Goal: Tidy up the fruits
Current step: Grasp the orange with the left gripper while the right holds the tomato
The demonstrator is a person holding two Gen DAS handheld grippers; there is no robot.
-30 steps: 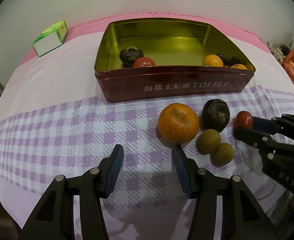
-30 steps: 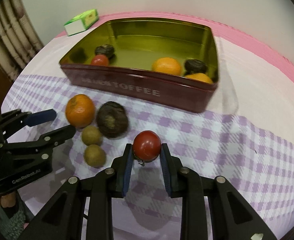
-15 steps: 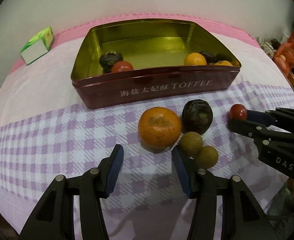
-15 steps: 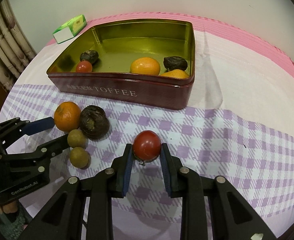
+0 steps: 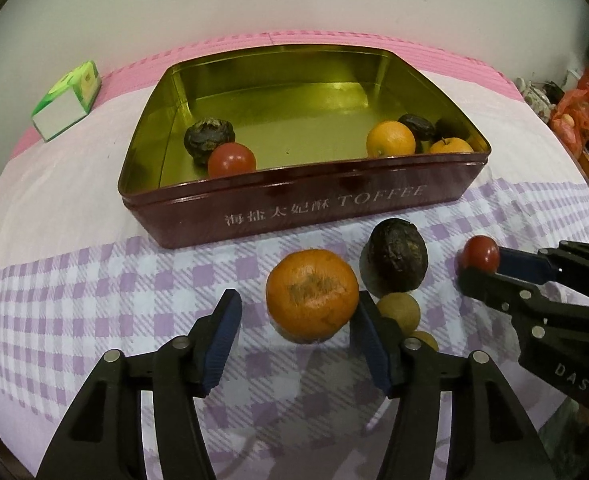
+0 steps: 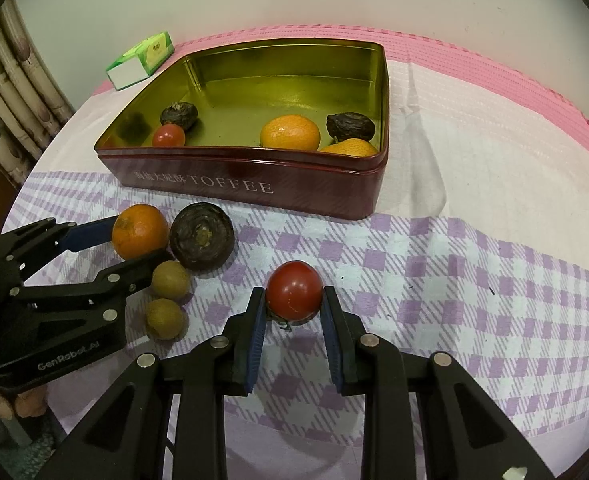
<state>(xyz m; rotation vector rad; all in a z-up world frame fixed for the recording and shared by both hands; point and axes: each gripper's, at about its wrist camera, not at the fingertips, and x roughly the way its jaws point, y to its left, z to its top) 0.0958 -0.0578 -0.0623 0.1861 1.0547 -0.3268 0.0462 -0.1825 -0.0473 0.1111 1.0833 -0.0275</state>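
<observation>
My right gripper (image 6: 293, 308) clenched on tomato (image 6: 293, 295), above the cloth (image 6: 474, 264) | my left gripper (image 5: 296, 320) released, jaws just been widening, orange (image 5: 312, 294) between them near the right pad | tin (image 5: 318, 208) behind, well apart, holding five fruits

The right gripper (image 6: 293, 306) clamped a red tomato (image 6: 293, 295) above the checked tablecloth (image 6: 454, 272). Toward the cloth's left edge, the left gripper (image 6: 134, 240) straddled an orange (image 6: 140, 231), its jaws having just been opening, beside a dark fruit (image 6: 201, 235) and two small brownish fruits (image 6: 171, 278). The toffee tin (image 6: 254, 188) stood behind.
</observation>
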